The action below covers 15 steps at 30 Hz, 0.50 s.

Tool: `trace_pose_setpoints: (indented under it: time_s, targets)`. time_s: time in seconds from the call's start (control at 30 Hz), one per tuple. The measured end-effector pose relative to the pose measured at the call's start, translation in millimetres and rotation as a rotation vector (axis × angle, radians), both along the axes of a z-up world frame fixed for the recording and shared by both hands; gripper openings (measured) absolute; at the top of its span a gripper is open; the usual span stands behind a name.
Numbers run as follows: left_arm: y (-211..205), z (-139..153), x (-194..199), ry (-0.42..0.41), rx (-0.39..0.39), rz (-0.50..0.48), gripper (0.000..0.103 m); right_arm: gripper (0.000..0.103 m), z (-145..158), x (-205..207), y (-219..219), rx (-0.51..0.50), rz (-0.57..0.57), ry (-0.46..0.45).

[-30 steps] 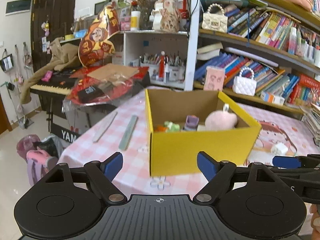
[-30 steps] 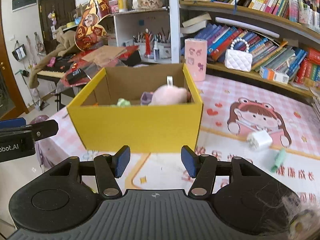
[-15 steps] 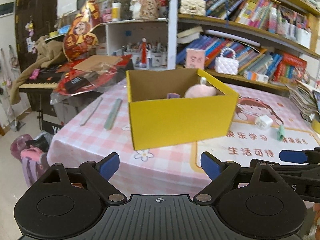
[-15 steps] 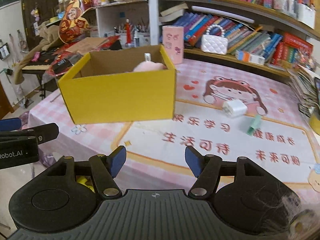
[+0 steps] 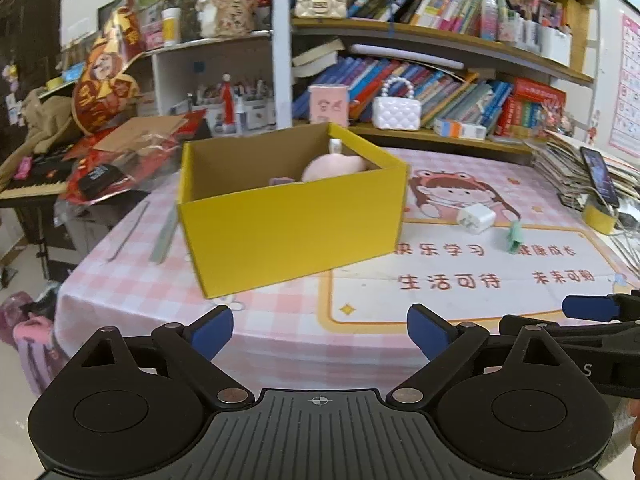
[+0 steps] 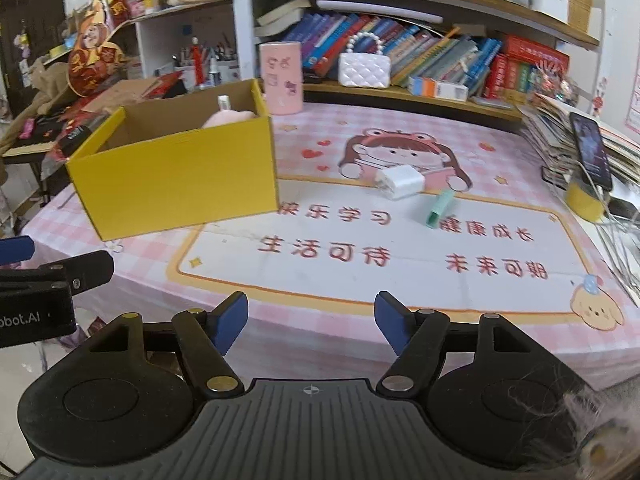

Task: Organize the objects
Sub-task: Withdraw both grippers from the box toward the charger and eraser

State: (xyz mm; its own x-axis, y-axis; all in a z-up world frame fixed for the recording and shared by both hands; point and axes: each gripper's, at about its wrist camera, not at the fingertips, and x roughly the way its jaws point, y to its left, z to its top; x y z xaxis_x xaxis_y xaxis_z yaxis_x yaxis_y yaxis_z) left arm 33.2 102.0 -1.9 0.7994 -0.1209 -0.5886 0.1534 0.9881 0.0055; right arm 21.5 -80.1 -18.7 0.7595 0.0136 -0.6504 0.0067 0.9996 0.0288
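A yellow cardboard box (image 5: 292,224) stands on the left of the pink table mat (image 5: 440,280) and holds a pink plush (image 5: 334,166) and small items; it also shows in the right wrist view (image 6: 176,180). A white charger plug (image 6: 400,182) and a green clip (image 6: 439,208) lie on the mat to the box's right; both also show in the left wrist view, plug (image 5: 476,218) and clip (image 5: 514,238). My left gripper (image 5: 320,332) is open and empty, off the table's front edge. My right gripper (image 6: 312,320) is open and empty, also at the front edge.
A pink cup (image 6: 280,78) stands behind the box. A yellow tape roll (image 6: 584,200) and a phone (image 6: 590,150) sit by stacked books at the right. Bookshelves (image 5: 440,60) back the table. Two rulers (image 5: 164,232) lie left of the box. A keyboard piano (image 5: 32,188) stands far left.
Both grippers have pulled back from the box and swung right, so the plug and clip on the mat have come into fuller view. Both stay open and empty.
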Motion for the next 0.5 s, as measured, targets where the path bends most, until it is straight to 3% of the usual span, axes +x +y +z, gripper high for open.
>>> trace_pose_setpoints:
  time_s: [0.5]
  targets:
    - [-72.3,-6.7,24.6,0.037,-0.008,-0.177,0.096,0.072,-4.2,-7.6,-69.9,-0.006,-0.177,0.023]
